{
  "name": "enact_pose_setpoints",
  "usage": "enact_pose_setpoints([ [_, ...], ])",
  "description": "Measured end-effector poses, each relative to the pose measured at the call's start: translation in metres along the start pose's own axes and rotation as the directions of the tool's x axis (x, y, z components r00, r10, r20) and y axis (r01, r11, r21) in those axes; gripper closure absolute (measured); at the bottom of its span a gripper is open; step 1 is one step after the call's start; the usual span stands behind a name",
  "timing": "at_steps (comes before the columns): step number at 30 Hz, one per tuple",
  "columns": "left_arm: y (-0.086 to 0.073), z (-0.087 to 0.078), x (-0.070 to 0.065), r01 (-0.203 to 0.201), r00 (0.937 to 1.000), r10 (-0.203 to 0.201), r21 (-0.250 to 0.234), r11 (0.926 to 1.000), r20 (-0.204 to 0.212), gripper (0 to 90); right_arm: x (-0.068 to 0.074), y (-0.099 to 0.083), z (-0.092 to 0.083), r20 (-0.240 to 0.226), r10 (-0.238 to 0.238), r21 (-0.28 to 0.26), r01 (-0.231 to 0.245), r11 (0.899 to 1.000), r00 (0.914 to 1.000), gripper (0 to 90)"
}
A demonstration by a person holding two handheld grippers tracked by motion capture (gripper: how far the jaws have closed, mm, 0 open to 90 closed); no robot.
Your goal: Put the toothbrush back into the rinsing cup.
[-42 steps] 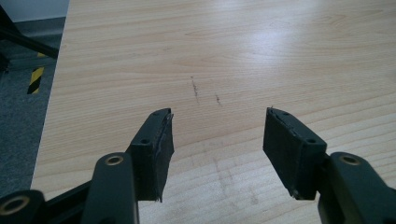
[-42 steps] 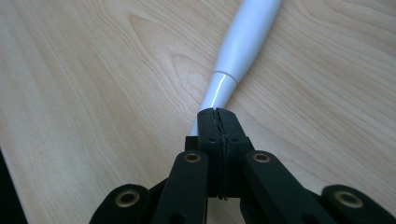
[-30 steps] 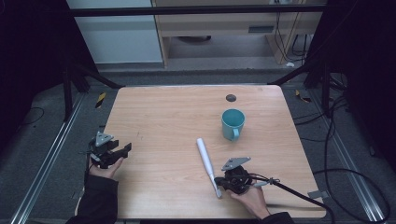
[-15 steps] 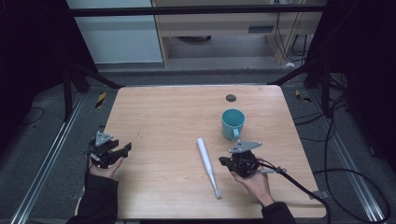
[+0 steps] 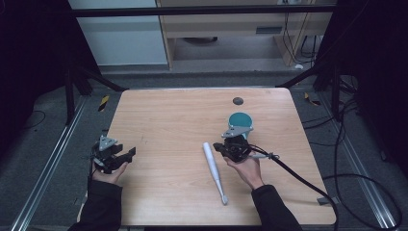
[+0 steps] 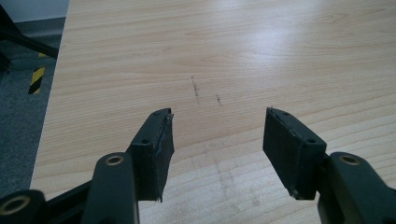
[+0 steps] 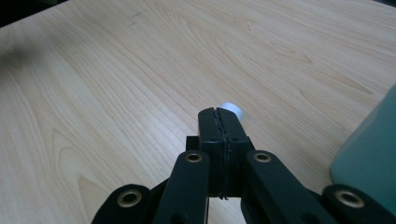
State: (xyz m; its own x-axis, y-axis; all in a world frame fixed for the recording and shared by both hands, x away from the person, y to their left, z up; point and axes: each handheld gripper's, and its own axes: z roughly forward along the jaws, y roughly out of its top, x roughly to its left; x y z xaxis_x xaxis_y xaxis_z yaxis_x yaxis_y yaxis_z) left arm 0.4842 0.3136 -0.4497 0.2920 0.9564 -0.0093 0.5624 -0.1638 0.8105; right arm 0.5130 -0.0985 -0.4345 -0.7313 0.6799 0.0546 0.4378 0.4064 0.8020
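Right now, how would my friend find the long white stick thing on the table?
Look at the wooden table and find the teal cup on its right half. Just nearer the person and a bit left of the cup, beside the right gripper, lies the white stick. It is the only long, pale thing lying flat, thick at one end and thin at the other.

The wooden table [image 5: 168, 120] holds one teal cup [image 5: 239, 120] and one white toothbrush [image 5: 214, 170]; two grippers are held above it.
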Motion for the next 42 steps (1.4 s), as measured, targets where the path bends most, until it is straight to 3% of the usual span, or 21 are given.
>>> enact_pose_setpoints([
  [15,0.000,0.000,0.001,-0.001,1.0000,0.001,0.000,1.0000,-0.003,42.3,0.005,-0.006,0.052,-0.023,-0.025,0.065,0.026,0.998,0.9994,90.0],
  [24,0.000,0.000,0.001,-0.001,1.0000,0.001,-0.001,1.0000,-0.004,42.3,0.008,-0.008,0.061,-0.031,-0.029,0.064,0.031,0.997,0.9991,90.0],
  [30,0.000,0.000,0.001,0.000,1.0000,0.000,-0.001,1.0000,-0.004,42.3,0.008,-0.011,0.065,-0.018,-0.032,0.092,0.034,0.995,0.9993,90.0],
  [42,0.000,0.000,0.001,0.000,1.0000,0.000,-0.002,1.0000,-0.004,42.3,0.005,-0.012,0.064,0.040,-0.042,0.134,0.036,0.990,0.9983,90.0],
])
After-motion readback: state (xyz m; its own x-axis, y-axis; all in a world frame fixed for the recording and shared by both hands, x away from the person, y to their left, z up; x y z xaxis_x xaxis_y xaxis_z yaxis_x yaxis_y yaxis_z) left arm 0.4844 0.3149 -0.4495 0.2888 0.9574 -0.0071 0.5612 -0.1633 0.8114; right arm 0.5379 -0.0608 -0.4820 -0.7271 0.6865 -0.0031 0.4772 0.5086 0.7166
